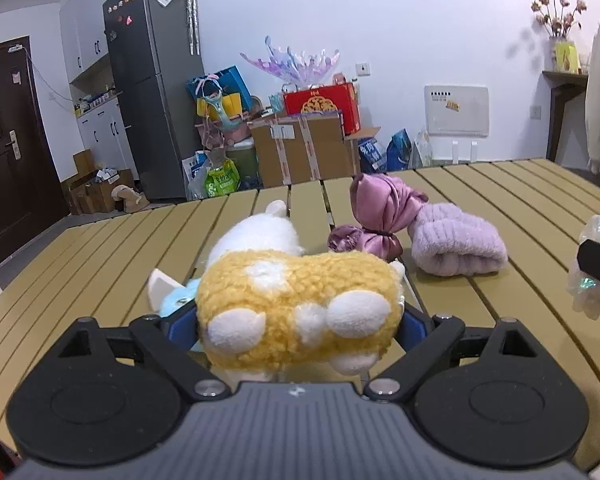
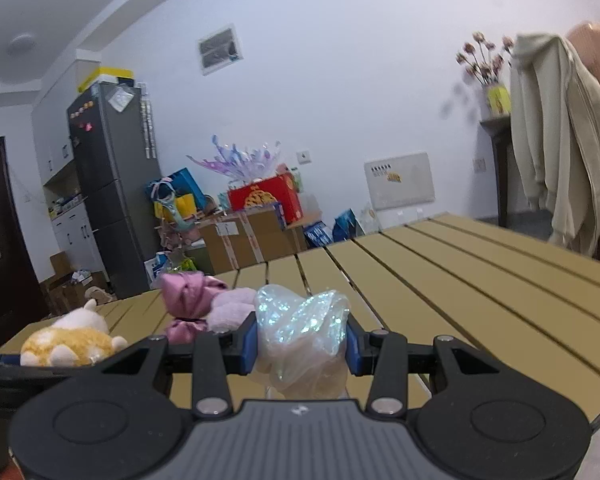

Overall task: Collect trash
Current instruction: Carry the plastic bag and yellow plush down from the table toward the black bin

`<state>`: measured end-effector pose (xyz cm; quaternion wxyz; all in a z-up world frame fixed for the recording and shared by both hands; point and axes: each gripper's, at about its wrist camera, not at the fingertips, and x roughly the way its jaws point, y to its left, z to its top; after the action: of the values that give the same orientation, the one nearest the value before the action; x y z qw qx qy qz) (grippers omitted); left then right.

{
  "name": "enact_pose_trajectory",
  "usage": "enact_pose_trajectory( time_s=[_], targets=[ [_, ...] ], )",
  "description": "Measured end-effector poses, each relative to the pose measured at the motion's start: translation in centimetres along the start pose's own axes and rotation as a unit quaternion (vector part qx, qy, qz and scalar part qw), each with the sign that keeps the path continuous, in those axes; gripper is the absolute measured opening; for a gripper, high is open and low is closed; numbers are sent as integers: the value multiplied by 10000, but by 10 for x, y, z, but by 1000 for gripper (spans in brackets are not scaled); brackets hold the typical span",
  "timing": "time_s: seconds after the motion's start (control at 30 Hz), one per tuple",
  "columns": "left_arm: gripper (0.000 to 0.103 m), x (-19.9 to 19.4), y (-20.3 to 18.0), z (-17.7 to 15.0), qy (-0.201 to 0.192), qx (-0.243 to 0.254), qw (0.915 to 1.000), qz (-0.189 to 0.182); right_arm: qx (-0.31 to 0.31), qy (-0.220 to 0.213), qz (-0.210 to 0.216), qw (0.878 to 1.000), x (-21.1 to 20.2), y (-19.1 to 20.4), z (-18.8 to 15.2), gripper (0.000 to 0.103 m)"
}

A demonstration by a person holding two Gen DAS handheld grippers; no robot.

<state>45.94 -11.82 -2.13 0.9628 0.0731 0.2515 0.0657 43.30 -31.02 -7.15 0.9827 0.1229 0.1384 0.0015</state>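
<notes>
My left gripper (image 1: pixel 298 322) is shut on a yellow and white plush toy (image 1: pixel 296 308) that fills the space between its blue pads, low over the slatted table (image 1: pixel 520 200). My right gripper (image 2: pixel 300 344) is shut on a crumpled iridescent plastic wrapper (image 2: pixel 304 332) and holds it above the table (image 2: pixel 460 280). The wrapper and the right gripper's finger also show at the right edge of the left wrist view (image 1: pixel 596 268). The plush toy shows at the left in the right wrist view (image 2: pixel 72 344).
A pink satin bow scrunchie (image 1: pixel 380 216) and a folded lilac fluffy cloth (image 1: pixel 456 240) lie on the table beyond the toy. A small blue and white item (image 1: pixel 172 292) lies left of the toy. Boxes, bags and a fridge (image 1: pixel 152 92) stand behind the table.
</notes>
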Motion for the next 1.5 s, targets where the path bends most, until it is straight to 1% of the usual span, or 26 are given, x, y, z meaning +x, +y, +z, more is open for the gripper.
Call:
enact_pose_trajectory(
  time_s=[0.17,0.27,0.53,0.9,1.1,1.5],
  targets=[
    [94,-30,21,-1,-115,-142,9998,4,-198,-51,114,9997,-24,12,0,41],
    [94,-48,33,-2,-167,-182,9997,83,-291,-93,198,9993,-39,18,-1,41],
    [94,-96,58,-12,-268,-313,9991,51,-503,-170,360,9979,-88,33,-8,41],
    [94,-148,80,-42,-212,-389,9990,-38,-788,-28,546,9954,-146,52,-33,41],
    [94,-171,94,-62,-150,-447,9989,-35,-875,93,604,9943,-172,54,-44,41],
    [94,-201,118,-103,33,-486,9988,-68,-1219,386,692,9894,-207,68,-68,41]
  ],
)
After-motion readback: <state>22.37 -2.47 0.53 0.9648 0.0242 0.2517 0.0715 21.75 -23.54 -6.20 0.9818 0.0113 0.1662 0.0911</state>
